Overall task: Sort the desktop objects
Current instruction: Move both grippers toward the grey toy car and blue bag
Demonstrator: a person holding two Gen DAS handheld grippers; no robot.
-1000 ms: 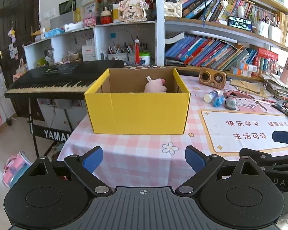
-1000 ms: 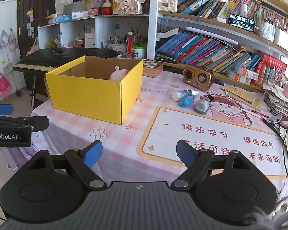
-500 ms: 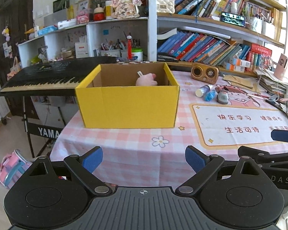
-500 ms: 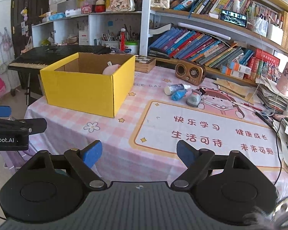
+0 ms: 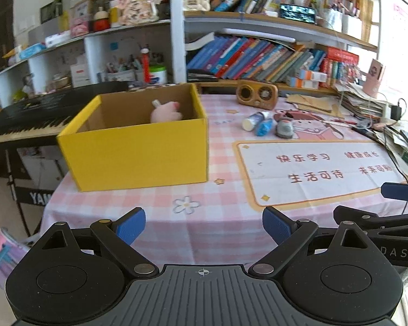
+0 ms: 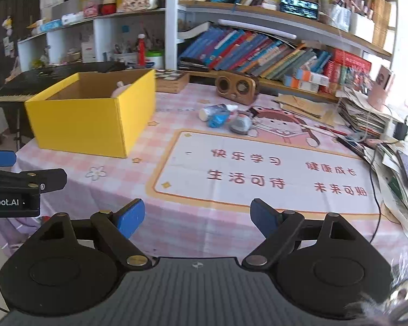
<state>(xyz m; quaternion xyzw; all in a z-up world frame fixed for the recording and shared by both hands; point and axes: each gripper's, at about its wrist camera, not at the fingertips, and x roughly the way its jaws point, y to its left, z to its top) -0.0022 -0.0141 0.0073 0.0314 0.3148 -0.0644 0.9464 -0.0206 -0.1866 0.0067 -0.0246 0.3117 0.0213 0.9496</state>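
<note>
A yellow cardboard box (image 5: 138, 149) stands at the table's left, also in the right wrist view (image 6: 92, 119). A pink plush toy (image 5: 164, 112) lies inside it. A white bottle (image 5: 254, 119), a blue bottle (image 5: 264, 127) and a small grey object (image 5: 284, 129) lie together beyond the white mat; they show in the right wrist view as white bottle (image 6: 216, 110), blue bottle (image 6: 217, 121) and grey object (image 6: 240, 125). My left gripper (image 5: 204, 226) is open and empty above the table's near edge. My right gripper (image 6: 197, 218) is open and empty there too.
A wooden radio (image 5: 256, 94) stands at the back. Stacked papers and cables (image 6: 389, 141) crowd the right edge. A keyboard piano (image 5: 35, 114) sits left of the table. Bookshelves (image 5: 258, 57) rise behind. A white printed mat (image 6: 258, 171) covers the middle.
Both grippers have pulled back from the box and shifted to the right; the box and bottles now look smaller and further left. Both stay open and empty.
</note>
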